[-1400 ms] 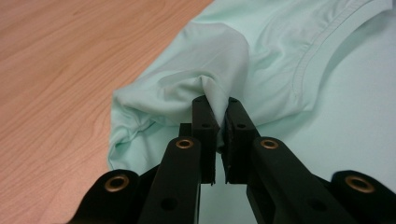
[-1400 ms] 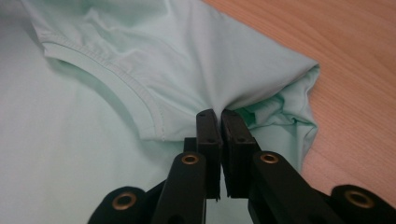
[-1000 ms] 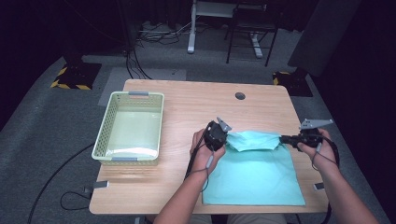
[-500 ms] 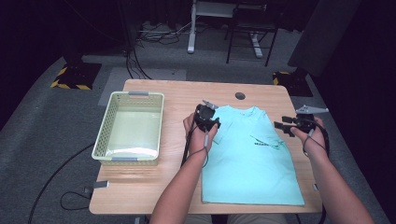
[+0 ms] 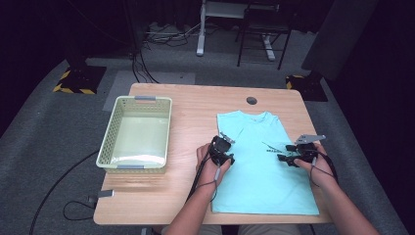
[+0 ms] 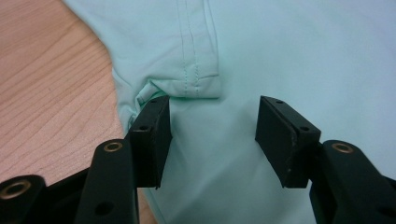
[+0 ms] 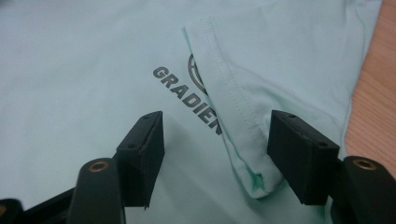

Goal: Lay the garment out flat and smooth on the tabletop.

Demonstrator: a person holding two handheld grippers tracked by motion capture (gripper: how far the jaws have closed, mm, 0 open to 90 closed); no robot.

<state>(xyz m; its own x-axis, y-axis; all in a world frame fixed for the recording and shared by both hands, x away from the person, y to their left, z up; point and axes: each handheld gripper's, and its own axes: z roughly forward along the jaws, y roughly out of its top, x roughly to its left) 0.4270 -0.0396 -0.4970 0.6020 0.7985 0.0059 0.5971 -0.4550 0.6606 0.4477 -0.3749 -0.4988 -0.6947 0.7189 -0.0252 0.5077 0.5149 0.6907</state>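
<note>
A mint-green T-shirt lies flat on the wooden table, collar at the far end and sleeves folded inward. My left gripper hovers over the shirt's left edge. Its jaws have just been opening and stand apart over bare cloth, with a folded sleeve hem just beyond the left gripper. My right gripper is over the shirt's right side. Its jaws have also just been opening, and the right gripper stands over a folded sleeve beside dark lettering. Neither presses the cloth.
A pale green plastic basket stands on the table's left part, with nothing in it. A round cable hole sits near the far edge. Bare wood lies between basket and shirt. Chair and desk legs stand on the floor beyond.
Both grippers carried the shirt's top out to the far side, let it go and opened. They then came back and down over the shirt's middle. The shirt now lies spread flat.
</note>
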